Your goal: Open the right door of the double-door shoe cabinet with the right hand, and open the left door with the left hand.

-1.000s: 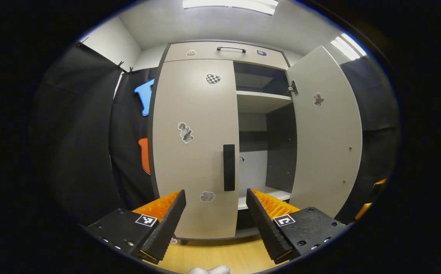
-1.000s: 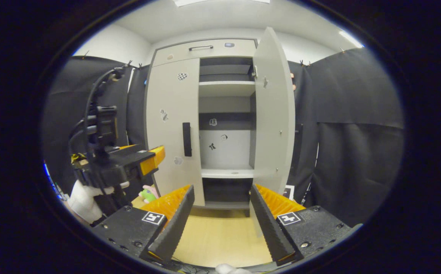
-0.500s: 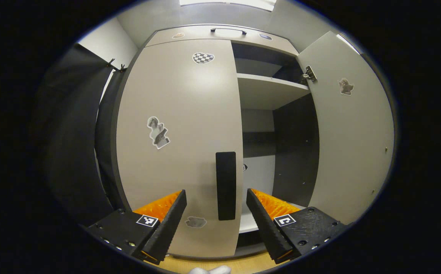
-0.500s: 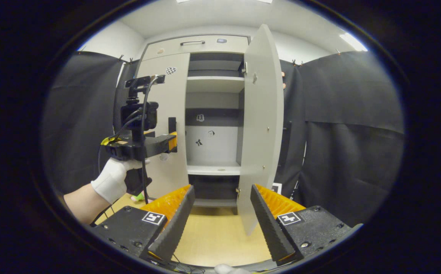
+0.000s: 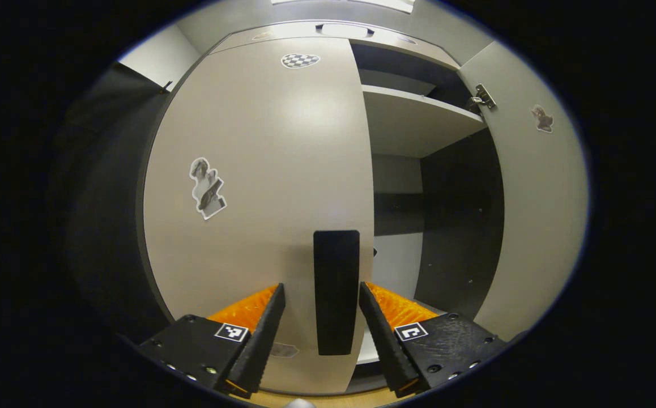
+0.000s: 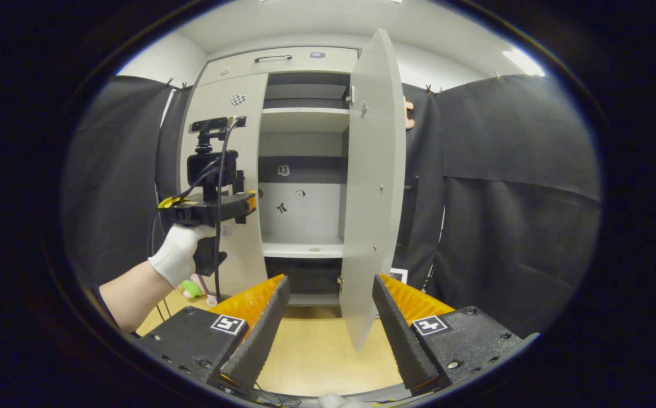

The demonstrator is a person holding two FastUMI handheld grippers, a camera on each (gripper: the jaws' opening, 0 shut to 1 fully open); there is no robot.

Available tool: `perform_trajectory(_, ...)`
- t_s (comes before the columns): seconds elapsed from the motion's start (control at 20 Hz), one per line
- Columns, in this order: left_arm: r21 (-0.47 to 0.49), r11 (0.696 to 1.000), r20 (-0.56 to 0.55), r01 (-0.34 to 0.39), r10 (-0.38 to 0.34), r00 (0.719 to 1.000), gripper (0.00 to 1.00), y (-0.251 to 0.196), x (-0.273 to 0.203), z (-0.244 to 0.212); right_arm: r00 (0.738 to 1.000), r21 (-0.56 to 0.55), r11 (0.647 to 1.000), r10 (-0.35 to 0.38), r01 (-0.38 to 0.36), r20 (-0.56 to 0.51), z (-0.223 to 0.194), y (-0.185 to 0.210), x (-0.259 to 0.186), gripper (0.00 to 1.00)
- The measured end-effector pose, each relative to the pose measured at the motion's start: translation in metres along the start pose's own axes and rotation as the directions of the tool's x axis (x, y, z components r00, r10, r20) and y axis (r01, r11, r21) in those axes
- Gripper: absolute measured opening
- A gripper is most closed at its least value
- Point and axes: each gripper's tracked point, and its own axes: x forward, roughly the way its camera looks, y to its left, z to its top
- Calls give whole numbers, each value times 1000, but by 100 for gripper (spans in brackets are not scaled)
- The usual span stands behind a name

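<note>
Left door: flat, smooth, matte beige panel, shut, with cut-out stickers on its face.
Handle: plain black upright bar at the left door's inner edge.
Left gripper: ribbed wedge fingers spread either side of the handle, not pressing it.
Right door: same beige panel, swung wide open, seen almost edge-on.
Right gripper: fingers spread, gripping nothing, back from the cabinet over the pale wood floor.
Shelves: light boards against dark inner walls.
</note>
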Motion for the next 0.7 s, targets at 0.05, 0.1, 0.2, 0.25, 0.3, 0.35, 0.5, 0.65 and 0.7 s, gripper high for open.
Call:
perform_trajectory(0.05, 9, 1000, -1, -1, 1, 1000, 72, -1, 5, -1, 1000, -6, 1000, -2, 2, -1, 0, -1, 1, 93)
perform_trajectory(0.1, 15, 1000, -6, -1, 1, 1000, 69, -2, 5, -2, 1000, -9, 1000, -10, 10, -5, 0, -4, 1, 93)
perform_trajectory(0.2, 7, 1000, -7, 25, -25, 1000, 62, -9, 5, -4, 1000, 4, 1000, -7, 7, -8, 1, -7, -3, 92)
perform_trajectory(0.25, -9, 999, -6, 43, -43, 999, 49, -15, 4, -3, 1000, 6, 1000, -5, 5, -3, 2, -6, -3, 92)
perform_trajectory(0.3, -8, 999, -6, 32, -32, 999, 31, -14, 4, -2, 1000, 1, 1000, -7, 7, 3, 4, -7, -6, 92)
perform_trajectory(0.35, -14, 1000, -11, 27, -27, 1000, 30, -13, 5, -4, 1000, -3, 1000, -7, 7, 8, 6, -6, -9, 92)
perform_trajectory(0.5, -33, 999, -22, 13, -13, 1000, 11, -12, 6, -5, 1000, -9, 1000, -5, 5, 22, 12, -5, -15, 92)
perform_trajectory(0.65, -15, 1000, -23, 17, -17, 1000, 7, -12, 5, -4, 1000, -5, 1000, 3, -3, 21, 11, -4, -21, 93)
perform_trajectory(0.7, -20, 1000, -16, 19, -20, 1000, 6, -12, 3, -4, 1000, -2, 1000, 7, -7, 19, 11, -4, -24, 93)
